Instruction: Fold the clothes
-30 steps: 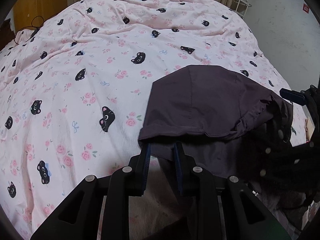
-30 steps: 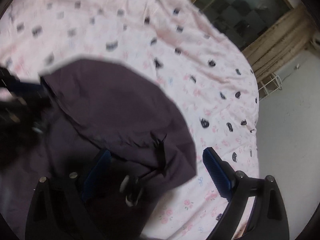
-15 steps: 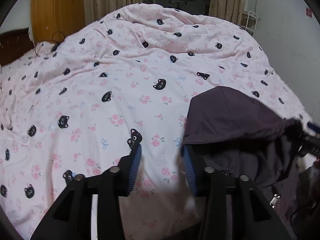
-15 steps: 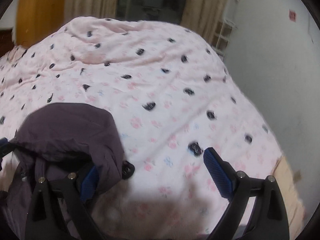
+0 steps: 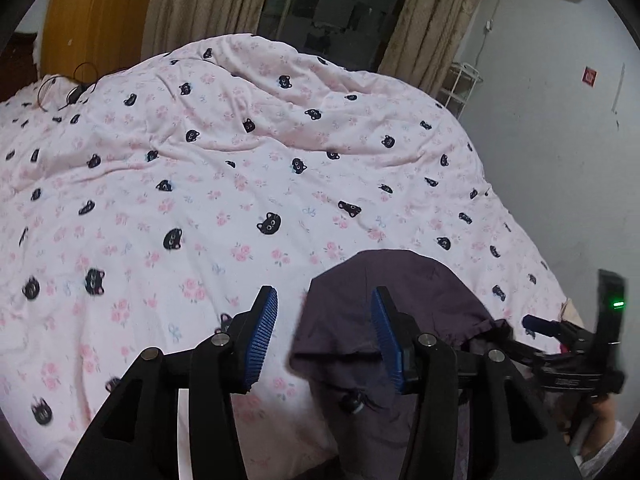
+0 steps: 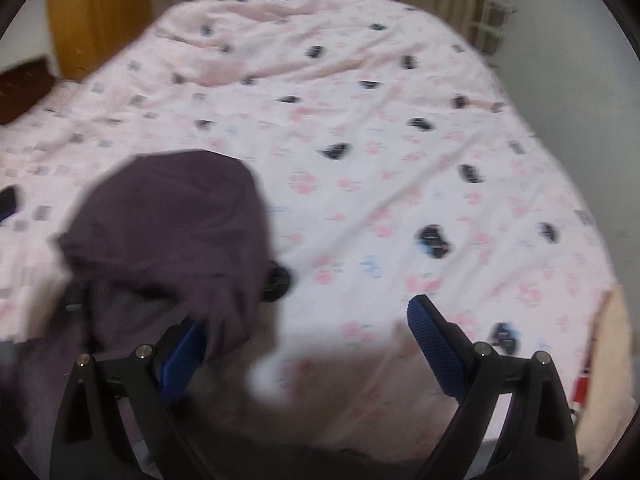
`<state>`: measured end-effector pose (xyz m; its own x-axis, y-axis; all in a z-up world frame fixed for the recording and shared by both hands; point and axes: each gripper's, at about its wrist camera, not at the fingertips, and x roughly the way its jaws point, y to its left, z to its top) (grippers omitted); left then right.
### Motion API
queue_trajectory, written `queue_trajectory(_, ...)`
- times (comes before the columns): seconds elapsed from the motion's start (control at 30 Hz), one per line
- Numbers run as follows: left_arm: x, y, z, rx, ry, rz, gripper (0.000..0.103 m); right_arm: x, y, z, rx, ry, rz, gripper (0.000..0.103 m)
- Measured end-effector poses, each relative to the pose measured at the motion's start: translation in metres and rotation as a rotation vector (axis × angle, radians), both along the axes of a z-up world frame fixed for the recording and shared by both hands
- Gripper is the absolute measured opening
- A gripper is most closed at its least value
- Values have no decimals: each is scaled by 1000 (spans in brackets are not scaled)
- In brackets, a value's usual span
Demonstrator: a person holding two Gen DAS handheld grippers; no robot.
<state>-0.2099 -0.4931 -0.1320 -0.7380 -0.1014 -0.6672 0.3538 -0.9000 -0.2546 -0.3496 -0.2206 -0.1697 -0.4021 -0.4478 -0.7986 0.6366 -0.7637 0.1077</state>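
Left gripper (image 5: 324, 340): we see our blue-padded jaws part way apart and opening; the pads press on nothing. Between the fingertips lie the pink cover and the left edge of the garment, both below us.
Bedcover (image 5: 240, 184): pink, printed with black cat faces and roses; it spreads ahead of both grippers and off to the left of the left one, rumpled toward the far side.
Dark purple garment (image 5: 400, 300): it lies on the cover just ahead of our left gripper and to its right. Our right-hand pad stands in front of it. A rounded, hood-like hump sits at its far end, and a dark round fastener shows low down near our right finger.
Garment in the right view (image 6: 172, 220): it sits ahead and to the left of the right gripper, bunched, with its lower edge draped over our left pad; whether cloth and pad touch we cannot tell through the blur.
Right gripper (image 6: 304, 340): our jaws stand wide apart, clamping nothing; bare cover lies between them.
Right gripper in the left view (image 5: 568, 344): far to our right, beside the garment's right edge, a hand (image 5: 600, 428) below it.
Wall (image 5: 560, 140): pale, beyond the bed on the right.
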Motion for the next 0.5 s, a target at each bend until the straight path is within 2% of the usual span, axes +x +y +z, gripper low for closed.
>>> queue_trajectory(0.1,-21,-14,-10,33,-57,-46,44,1,10,21,-141,-88,118,97)
queue_trajectory(0.17,-39,-22,-24,84,-119,-100,44,-9,11,33,-179,-125,131,97)
queue_trajectory(0.27,-60,-23,-43,84,-191,-142,44,-29,3,37,-202,-198,117,97)
queue_trajectory(0.4,-78,-18,-67,165,-246,-213,44,-66,-15,19,-161,-286,64,97)
queue_trajectory(0.5,-84,-10,-77,218,-245,-241,44,-86,-25,-9,-162,-408,38,97)
